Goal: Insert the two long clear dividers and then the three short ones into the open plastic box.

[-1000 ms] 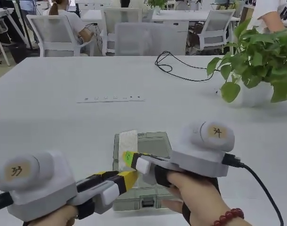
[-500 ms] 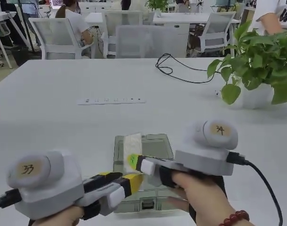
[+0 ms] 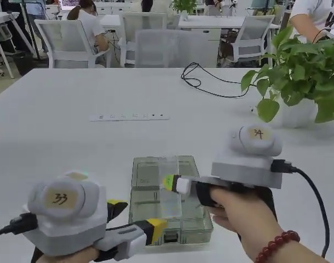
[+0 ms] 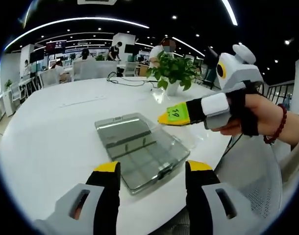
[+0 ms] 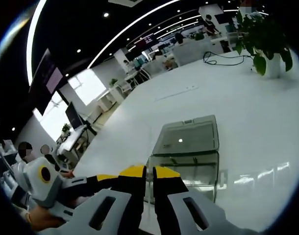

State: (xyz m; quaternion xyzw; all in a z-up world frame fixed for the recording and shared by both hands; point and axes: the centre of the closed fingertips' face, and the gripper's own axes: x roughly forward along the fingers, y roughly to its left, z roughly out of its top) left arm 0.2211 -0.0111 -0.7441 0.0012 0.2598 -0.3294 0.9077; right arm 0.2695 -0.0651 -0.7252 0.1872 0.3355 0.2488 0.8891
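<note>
Left gripper is nearest, low at the table edge, jaws wide apart with nothing in them, pointing at the open plastic box. Right gripper comes in from the right, jaws pinched together on a clear divider that stands on edge over the middle of the box, running near to far; can't tell if it's actually seated. The lid lies flat on the box's far side. Further back on the white table are a power strip, a black cable and a potted plant off to the right
</note>
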